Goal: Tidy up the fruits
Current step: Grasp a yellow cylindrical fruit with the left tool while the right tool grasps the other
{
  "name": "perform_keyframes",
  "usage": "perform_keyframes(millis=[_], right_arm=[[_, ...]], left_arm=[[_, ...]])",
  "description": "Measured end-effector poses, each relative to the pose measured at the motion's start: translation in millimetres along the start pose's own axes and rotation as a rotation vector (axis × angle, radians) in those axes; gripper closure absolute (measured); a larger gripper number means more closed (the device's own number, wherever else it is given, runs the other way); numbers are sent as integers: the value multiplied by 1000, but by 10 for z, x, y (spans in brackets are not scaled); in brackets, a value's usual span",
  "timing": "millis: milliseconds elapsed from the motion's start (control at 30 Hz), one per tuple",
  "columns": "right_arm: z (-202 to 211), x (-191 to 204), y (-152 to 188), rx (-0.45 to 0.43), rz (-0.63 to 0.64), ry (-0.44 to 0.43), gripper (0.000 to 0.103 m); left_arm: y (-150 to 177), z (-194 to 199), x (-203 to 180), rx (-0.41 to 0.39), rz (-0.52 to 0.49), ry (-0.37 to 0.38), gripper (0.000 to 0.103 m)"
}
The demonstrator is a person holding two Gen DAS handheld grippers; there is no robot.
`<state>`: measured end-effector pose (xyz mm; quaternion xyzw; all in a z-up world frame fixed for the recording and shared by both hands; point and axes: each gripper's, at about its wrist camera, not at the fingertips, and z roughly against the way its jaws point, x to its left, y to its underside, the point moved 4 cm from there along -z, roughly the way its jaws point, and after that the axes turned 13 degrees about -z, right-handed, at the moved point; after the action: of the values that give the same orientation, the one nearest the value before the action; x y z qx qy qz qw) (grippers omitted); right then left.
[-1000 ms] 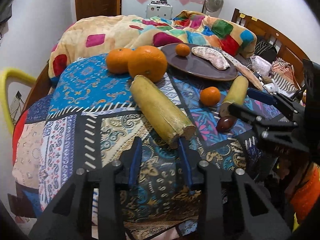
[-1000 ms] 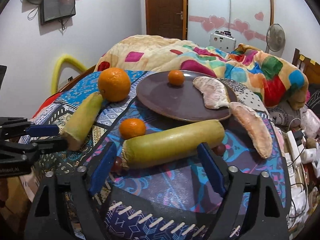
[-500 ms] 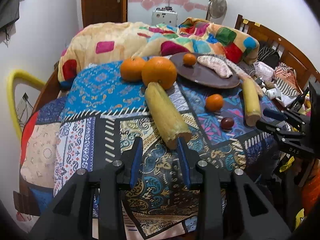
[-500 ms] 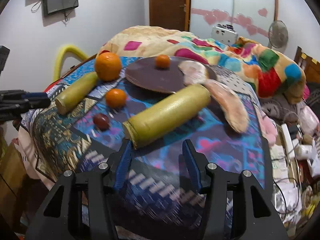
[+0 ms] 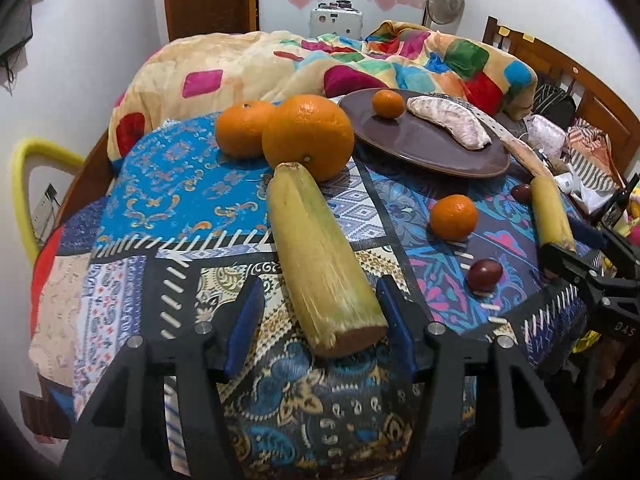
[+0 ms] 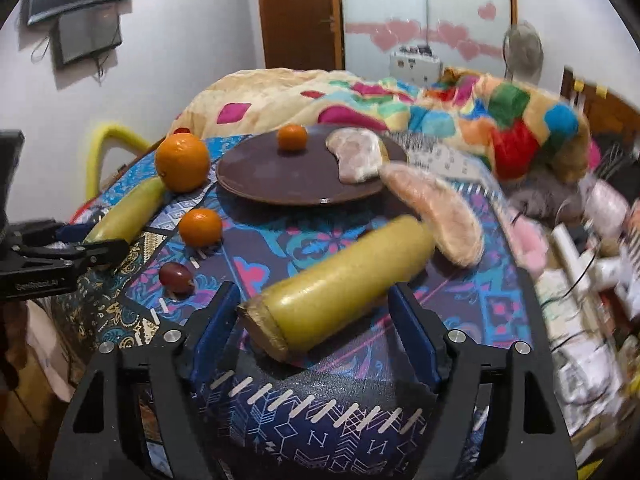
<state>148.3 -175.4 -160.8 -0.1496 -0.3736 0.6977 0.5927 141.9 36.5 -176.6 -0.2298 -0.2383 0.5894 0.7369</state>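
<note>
My left gripper point(image 5: 320, 320) is open, its blue pads either side of the near cut end of a yellow sugarcane piece point(image 5: 320, 256) lying on the patterned cloth. My right gripper point(image 6: 316, 320) is open around the near end of a second sugarcane piece point(image 6: 340, 280). A brown plate point(image 5: 432, 148) holds a small orange point(image 5: 388, 103) and a pomelo segment point(image 5: 452, 126). Two big oranges point(image 5: 308, 136) sit behind the left cane. A small orange point(image 5: 454, 216) and a dark plum point(image 5: 485, 274) lie between the canes. Another pomelo segment point(image 6: 436, 212) lies right of the plate.
The colourful blanket point(image 5: 320, 64) is heaped behind the table. A yellow chair frame point(image 5: 24, 184) stands at the left. A wooden bed frame point(image 5: 560, 68) and clutter point(image 6: 580, 240) are at the right. The table's edge is close under both grippers.
Both grippers have moved forward and opened wider, so each cane's near end now sits between the pads. The right cane has swung to point away to the right.
</note>
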Motion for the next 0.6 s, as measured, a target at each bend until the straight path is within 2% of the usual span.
perform_keyframes(millis=[100, 167, 233, 367, 500, 600], right_arm=[[-14, -76, -11, -1, -34, -2, 29], [-23, -80, -11, -1, -40, -3, 29], [-15, -65, -3, -6, -39, -1, 31], [91, -101, 49, 0, -22, -21, 48], [231, -186, 95, 6, -6, -19, 64], [331, -261, 115, 8, 10, -2, 71]], left_arm=[[1, -25, -5, -10, 5, -1, 47], [0, -15, -35, -16, -5, 9, 55], [10, 11, -56, -17, -22, -5, 58], [73, 69, -40, -14, -38, -3, 65], [183, 164, 11, -9, -15, 41, 67], [244, 227, 17, -6, -17, 53, 67]])
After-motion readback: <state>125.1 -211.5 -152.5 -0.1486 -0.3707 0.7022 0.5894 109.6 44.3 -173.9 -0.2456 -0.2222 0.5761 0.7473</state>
